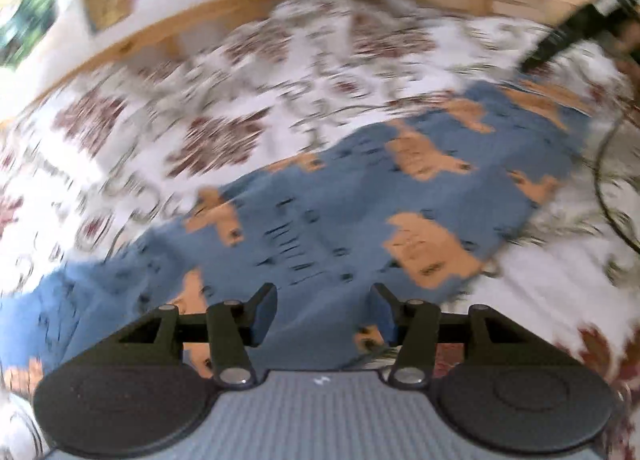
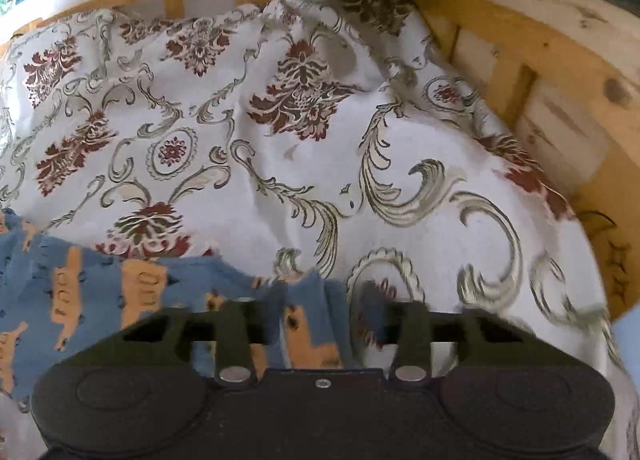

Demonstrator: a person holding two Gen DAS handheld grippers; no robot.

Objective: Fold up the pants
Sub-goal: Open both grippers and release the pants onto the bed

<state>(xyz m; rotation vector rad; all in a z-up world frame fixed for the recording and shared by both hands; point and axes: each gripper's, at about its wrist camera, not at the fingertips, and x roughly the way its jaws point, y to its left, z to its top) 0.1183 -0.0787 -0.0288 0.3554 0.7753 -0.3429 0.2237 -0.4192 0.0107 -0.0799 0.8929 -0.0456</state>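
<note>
Wooden-framed bed (image 2: 532,72) under a white floral bedspread (image 2: 280,140), lots of bare cover free. Blue pants with orange car print (image 1: 340,200) lie flat, long axis diagonal. Left claw (image 1: 324,314) gapes wide above them; right claw (image 2: 316,320) is too blurry to call.

Left gripper (image 1: 324,310) jaws apart, nothing between the blue pads, tilted down. Right gripper (image 2: 320,318) jaws apart too, fingers motion-blurred, cloth bunched in the gap; grip contact unclear. Right gripper also at far upper right of left wrist view.
</note>
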